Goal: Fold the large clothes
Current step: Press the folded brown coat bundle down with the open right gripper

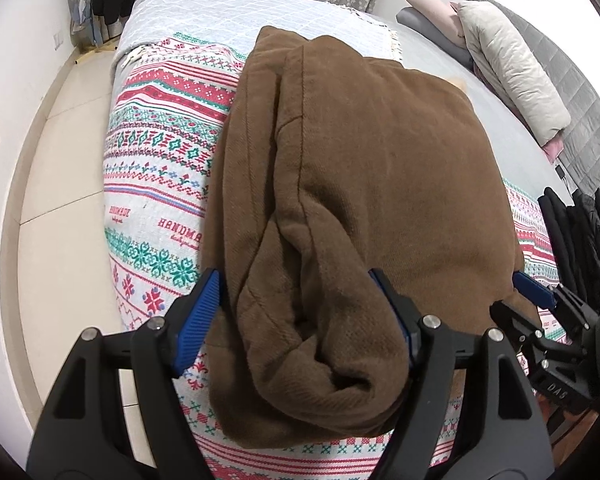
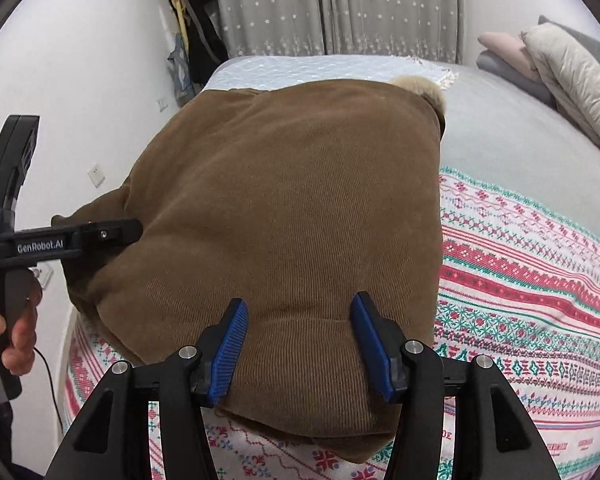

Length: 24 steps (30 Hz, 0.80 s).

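Brown coat (image 2: 292, 208): matt, finely ribbed corduroy-like cloth, with a tuft of pale fur (image 2: 420, 86) at its far corner. Beneath the coat, a woven blanket (image 1: 156, 184) with a cross-stitch-like pattern, coarse and matt. Left gripper (image 1: 296, 316) and right gripper (image 2: 300, 344): matt black plastic frames, ridged blue pads (image 2: 228, 356), polished metal pins. Beyond the coat, quilted grey bedspread (image 1: 204, 12).

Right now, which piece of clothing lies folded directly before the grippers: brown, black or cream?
The brown corduroy coat, bundled on the patterned blanket. The black clothes sit far right, the cream padded piece far back at the right.
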{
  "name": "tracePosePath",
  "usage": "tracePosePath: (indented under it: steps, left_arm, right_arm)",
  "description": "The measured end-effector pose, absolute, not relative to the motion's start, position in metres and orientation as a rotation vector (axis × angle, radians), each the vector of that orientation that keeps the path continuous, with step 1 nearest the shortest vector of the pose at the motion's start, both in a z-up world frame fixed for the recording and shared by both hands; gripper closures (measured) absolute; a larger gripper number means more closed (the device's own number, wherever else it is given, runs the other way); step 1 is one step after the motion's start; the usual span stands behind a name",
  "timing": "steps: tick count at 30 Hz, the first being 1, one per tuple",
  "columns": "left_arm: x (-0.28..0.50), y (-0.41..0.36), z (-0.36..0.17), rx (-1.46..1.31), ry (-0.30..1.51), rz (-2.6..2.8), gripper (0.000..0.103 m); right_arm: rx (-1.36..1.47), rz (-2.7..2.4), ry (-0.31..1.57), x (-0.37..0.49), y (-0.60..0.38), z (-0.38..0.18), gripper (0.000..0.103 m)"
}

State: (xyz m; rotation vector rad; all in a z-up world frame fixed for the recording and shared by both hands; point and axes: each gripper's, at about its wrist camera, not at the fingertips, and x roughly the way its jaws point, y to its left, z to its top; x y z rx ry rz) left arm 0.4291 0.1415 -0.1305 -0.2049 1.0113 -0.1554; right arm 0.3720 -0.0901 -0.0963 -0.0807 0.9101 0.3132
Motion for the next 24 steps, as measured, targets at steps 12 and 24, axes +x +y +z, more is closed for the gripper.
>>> tracePosePath:
  steps: [12, 24]
  left_arm:
    - [0.393, 0.153, -0.114, -0.263, 1.027, -0.071, 0.027]
    - [0.392, 0.153, -0.132, -0.236, 1.028, -0.056, 0.014]
  right_arm:
    - [-0.063, 0.268, 0.923, 0.338, -0.102, -0.073, 0.047]
    - [-0.108, 0.238, 0.903, 0.335, -0.102, -0.105, 0.047]
